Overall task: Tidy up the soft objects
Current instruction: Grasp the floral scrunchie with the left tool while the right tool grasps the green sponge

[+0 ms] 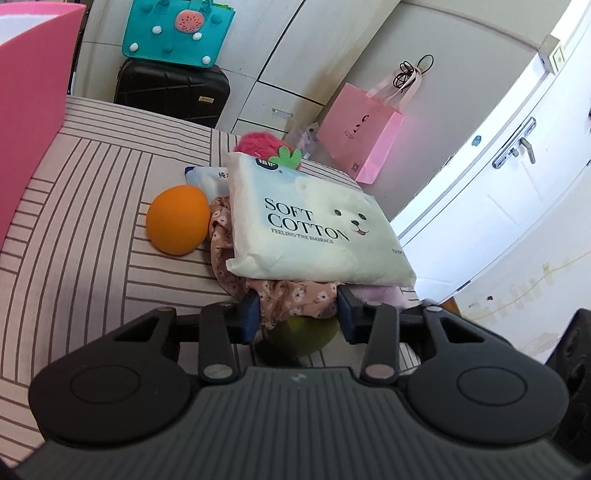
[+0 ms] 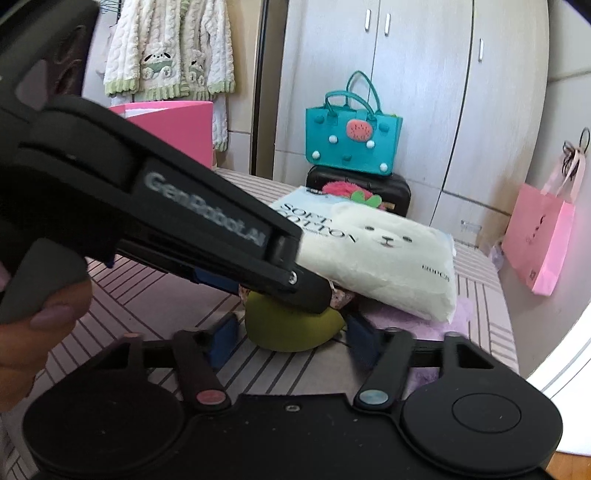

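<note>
On the striped bed (image 1: 92, 221) lies a pile topped by a white "Soft Cotton" tissue pack (image 1: 317, 225). Under it is a floral cloth (image 1: 295, 299), and my left gripper (image 1: 297, 315) is shut on its bunched front fold. A green ball (image 2: 291, 325) sits beneath the cloth. My right gripper (image 2: 291, 334) is open, its blue pads close on either side of the ball, with a sliver of bed showing at the left pad. An orange ball (image 1: 177, 219), a blue-white pack (image 1: 207, 177) and a red plush strawberry (image 1: 258, 142) lie around the pile. A hand (image 2: 44, 332) holds the left gripper's body (image 2: 207, 236).
A pink box (image 1: 33, 110) stands at the left on the bed. Beyond the bed are a black suitcase (image 1: 170, 92) with a teal bag (image 1: 173, 33) on it, wardrobes, and a pink paper bag (image 1: 362, 133). The bed's edge runs just right of the pile, by a white door (image 1: 498, 184).
</note>
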Demonstrator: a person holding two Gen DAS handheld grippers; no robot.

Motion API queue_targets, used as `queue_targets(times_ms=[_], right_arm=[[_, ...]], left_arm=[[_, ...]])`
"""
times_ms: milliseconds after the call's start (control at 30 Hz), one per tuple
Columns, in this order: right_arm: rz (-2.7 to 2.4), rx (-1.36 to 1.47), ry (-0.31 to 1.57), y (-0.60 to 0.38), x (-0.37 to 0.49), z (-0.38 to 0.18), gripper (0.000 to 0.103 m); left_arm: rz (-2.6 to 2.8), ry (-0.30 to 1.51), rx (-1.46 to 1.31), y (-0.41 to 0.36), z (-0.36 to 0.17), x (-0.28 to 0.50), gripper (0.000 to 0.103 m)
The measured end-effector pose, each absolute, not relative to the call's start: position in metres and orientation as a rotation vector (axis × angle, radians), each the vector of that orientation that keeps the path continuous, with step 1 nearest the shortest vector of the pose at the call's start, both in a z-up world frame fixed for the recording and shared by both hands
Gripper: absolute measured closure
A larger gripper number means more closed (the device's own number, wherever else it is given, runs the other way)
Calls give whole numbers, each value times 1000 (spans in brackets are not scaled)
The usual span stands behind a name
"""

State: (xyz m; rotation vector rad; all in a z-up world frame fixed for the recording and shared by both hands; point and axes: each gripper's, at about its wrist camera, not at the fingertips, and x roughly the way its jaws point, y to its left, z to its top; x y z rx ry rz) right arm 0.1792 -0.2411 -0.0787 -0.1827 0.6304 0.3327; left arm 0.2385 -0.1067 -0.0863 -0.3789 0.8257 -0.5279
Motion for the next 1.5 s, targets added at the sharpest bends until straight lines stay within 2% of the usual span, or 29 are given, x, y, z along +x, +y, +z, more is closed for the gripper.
queue_targets(times_ms=[200, 267, 333, 433, 600, 767, 833, 933, 1000, 1200, 1300, 1333, 1433, 1500], right_arm=[[355, -123, 647, -250, 179, -76, 51], [356, -116, 653, -251, 176, -74, 52], [356, -116, 662, -253, 173, -73, 52], [350, -125, 655, -255, 166, -71, 52], [342, -126, 653, -257, 159, -66, 52], [332, -139, 669, -259, 153, -66, 52], [328, -138, 680, -261, 152, -67, 52], [331, -129, 703, -264, 151, -71, 52], [343, -121, 720, -267, 149, -73, 52], [358, -110, 721, -270, 148, -75, 51], [366, -109, 718, -271, 149, -76, 51], [368, -106, 718, -272, 150, -77, 51], [372, -103, 716, -273, 151, -77, 51], [373, -105, 716, -273, 151, -77, 51]], left_arm=[[-538, 845, -429, -99, -86, 241, 69], [-547, 837, -427, -99, -85, 239, 75], [-553, 818, -415, -99, -82, 235, 87], [-539, 790, -379, -99, -76, 232, 91], [-518, 808, -380, -98, -77, 231, 91], [-469, 818, -374, -103, -84, 230, 81], [-464, 796, -339, -106, -84, 226, 60], [-439, 761, -262, -114, -81, 220, 45], [-438, 762, -220, -120, -81, 220, 39], [-403, 756, -97, -139, -83, 228, 34], [-391, 748, -74, -144, -82, 232, 40], [-383, 746, -68, -145, -82, 232, 53], [-362, 740, -37, -147, -82, 231, 81], [-377, 751, -64, -141, -82, 231, 86]])
